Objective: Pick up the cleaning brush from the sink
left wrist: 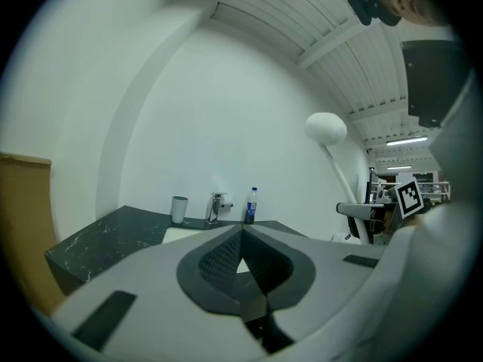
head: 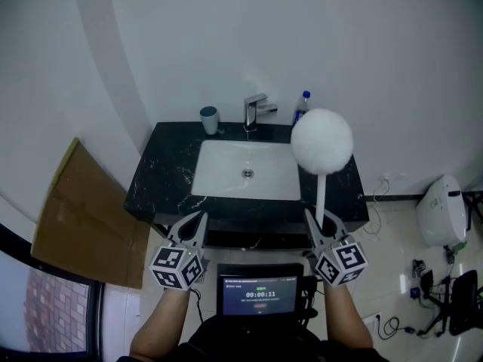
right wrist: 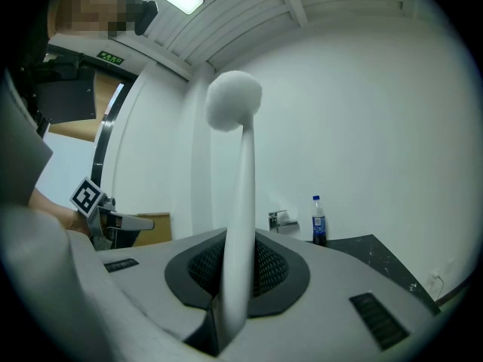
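Right tongs [head: 315, 223] pinch the thin handle of the white cleaning brush [head: 322, 142] with the round fluffy head. In the right gripper view the handle [right wrist: 240, 225] runs up between both pads, low on the shaft, with the head [right wrist: 234, 100] up top. The brush is upright, lifted clear of the white rectangular sink [head: 226, 181], and hangs over the right end of the black marble surface [head: 166, 173]. The low grip puts the head high, probably to keep it off the chrome faucet [head: 255, 110] and the blue-capped plastic bottle [head: 302, 105] behind it.

Left tongs [head: 195, 225] are pressed together with nothing between them; the left gripper view shows the tips meeting [left wrist: 241, 231]. They are parked at the front edge of the surface, out of the way, as this is a one-hand job.

The grey-blue cup [head: 209, 119] sits left of the faucet, untouched. The basin looks bare apart from the drain. Judging by this, the pickup is basically done. The risk is the handle pivoting in the pinch, since the head is top-heavy.
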### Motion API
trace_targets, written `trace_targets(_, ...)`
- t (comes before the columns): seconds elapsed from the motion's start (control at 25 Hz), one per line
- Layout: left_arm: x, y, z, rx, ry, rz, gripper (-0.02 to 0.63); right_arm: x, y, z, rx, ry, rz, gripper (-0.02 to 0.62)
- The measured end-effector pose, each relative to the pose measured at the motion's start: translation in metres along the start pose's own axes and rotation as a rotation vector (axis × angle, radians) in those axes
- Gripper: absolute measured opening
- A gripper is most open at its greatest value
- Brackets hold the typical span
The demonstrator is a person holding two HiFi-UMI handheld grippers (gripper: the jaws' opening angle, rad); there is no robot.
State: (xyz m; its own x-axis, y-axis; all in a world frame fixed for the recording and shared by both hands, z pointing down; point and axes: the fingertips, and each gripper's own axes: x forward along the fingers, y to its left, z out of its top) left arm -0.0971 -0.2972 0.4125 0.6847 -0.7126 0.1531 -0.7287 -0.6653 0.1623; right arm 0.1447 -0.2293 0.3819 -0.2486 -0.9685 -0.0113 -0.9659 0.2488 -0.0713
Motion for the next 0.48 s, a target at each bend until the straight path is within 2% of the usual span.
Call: trace_targets(0.48,0.0015,-0.0070,-0.0005,0.012,-0.007,-0.017,0.012,-0.0047,-0.0003,0.0030,-0.007,-0.015,-0.008,0.021)
